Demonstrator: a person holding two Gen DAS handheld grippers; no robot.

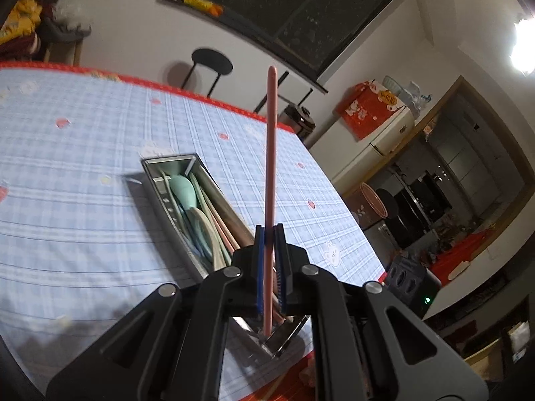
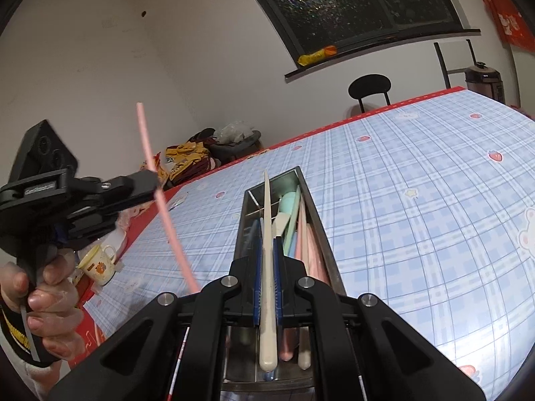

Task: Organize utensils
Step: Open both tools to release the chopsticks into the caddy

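My left gripper (image 1: 269, 234) is shut on a pink chopstick (image 1: 271, 153) that points up and away, its lower end over the near end of the metal utensil tray (image 1: 174, 207). The left gripper also shows in the right wrist view (image 2: 147, 180), holding the pink chopstick (image 2: 167, 214) tilted, left of the tray. My right gripper (image 2: 267, 247) is shut on a cream chopstick (image 2: 266, 234) that lies along the tray (image 2: 321, 220) just above it. The tray holds a mint spoon (image 2: 287, 200), pink and cream chopsticks and other pastel utensils.
The tray sits on a table with a blue plaid cloth (image 2: 418, 217) with a red border. A small yellow-lidded cup (image 2: 98, 264) stands below the table's left edge. A black chair (image 2: 369, 90) stands beyond the far edge. Clothes are piled at the far left (image 2: 194, 157).
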